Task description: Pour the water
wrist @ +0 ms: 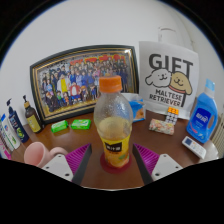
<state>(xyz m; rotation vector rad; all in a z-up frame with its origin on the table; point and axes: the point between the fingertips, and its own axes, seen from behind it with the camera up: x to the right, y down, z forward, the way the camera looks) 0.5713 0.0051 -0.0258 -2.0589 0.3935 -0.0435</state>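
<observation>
The gripper (110, 165) is standing open around a capped bottle (113, 128) at twelve o'clock on the bench (160, 150); squeezing evenly at mid-body should be keeping it upright.

Clear plastic bottle (113, 125) with orange cap, upright, part filled with yellowish liquid, dark label low down, standing on the desk (160, 150)

**Table and Its Load**

The table (150, 152) is carrying a bottle (113, 128), a photo frame (83, 80), a gift bag (167, 82), a blue bottle (202, 118), green packets (71, 125) and dark bottles (22, 120).
</observation>
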